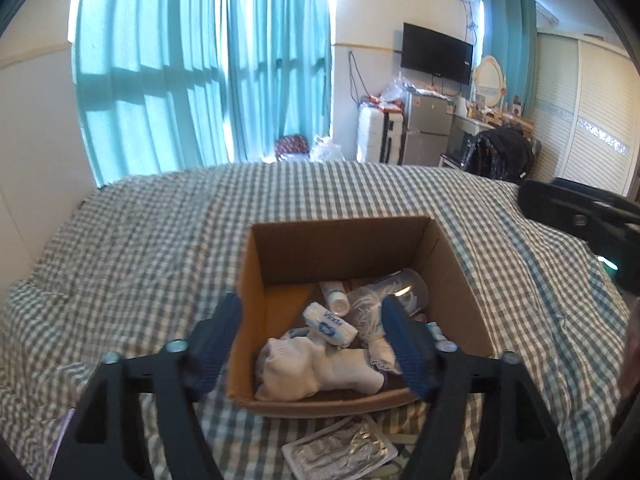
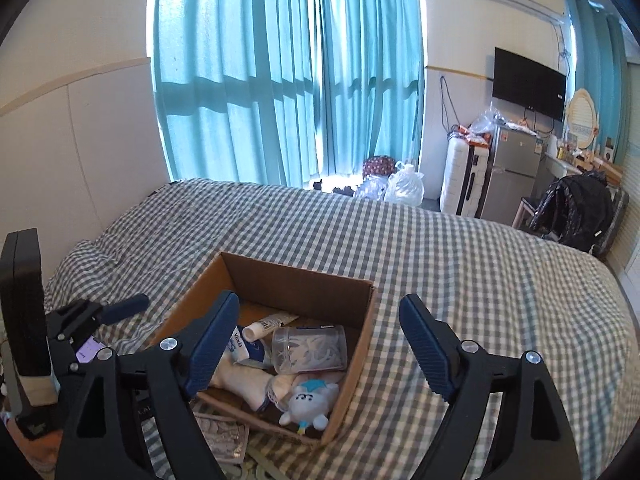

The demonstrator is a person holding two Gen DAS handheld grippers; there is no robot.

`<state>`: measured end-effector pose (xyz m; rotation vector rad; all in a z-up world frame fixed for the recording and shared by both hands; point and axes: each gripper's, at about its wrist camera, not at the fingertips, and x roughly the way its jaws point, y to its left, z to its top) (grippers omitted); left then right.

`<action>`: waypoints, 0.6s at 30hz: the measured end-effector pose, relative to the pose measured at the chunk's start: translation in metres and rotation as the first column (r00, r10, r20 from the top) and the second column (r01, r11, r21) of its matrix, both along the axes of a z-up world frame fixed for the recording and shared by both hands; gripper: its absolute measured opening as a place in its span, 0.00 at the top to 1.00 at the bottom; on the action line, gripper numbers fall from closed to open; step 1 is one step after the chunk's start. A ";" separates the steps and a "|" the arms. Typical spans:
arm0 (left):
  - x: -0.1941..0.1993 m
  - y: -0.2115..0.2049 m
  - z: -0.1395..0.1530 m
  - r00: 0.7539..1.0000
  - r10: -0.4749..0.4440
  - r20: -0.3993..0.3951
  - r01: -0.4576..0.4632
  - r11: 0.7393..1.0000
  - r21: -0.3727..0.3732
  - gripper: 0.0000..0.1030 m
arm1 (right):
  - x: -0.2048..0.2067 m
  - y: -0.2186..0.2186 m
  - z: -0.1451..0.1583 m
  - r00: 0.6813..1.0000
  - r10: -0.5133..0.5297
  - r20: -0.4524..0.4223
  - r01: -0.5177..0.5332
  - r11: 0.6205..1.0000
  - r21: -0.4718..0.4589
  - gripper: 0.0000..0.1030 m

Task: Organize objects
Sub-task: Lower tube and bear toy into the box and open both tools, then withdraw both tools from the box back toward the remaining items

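**A box of small things on the bed**

A checked bed [image 2: 460, 280] sits by blue curtains [image 2: 280, 72]; on it stands a brown box [image 1: 456, 264] with a white sock [image 1: 320, 368], a tissue pack [image 1: 330, 324], a clear jar [image 2: 310, 348] and a plush toy [image 2: 310, 400] inside; the left gripper [image 1: 310, 344] hangs over the box, fingers wide apart, holding nothing; the right gripper [image 2: 320, 344] is wide apart and empty too; a foil packet [image 1: 340, 452] lies just outside the near wall; I think a finger could bump that thin wall and tip the box on the soft bed; there is lots of free bed to the right.

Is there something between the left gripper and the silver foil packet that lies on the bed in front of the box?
Nothing visible blocks it. The silver foil packet lies on the checked bedcover, outside the near wall of the cardboard box. The left gripper is open above it, over the box.
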<state>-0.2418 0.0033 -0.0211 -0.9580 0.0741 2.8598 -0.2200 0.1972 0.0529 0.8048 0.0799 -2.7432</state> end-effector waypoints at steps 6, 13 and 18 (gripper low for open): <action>0.030 -0.014 0.014 0.998 0.055 -0.008 -0.055 0.998 -0.006 0.12 | 0.043 0.017 0.016 1.000 -0.002 -0.021 0.002 1.000 0.001 0.15; 0.068 -0.034 0.009 0.996 0.086 -0.024 -0.086 0.996 -0.008 0.00 | 0.074 0.025 0.000 1.000 0.012 -0.002 -0.012 1.000 0.010 0.09; 0.086 -0.039 -0.017 0.994 0.106 0.005 -0.106 0.994 -0.039 0.00 | 0.084 0.021 -0.039 0.997 0.032 0.070 -0.033 0.999 0.025 0.09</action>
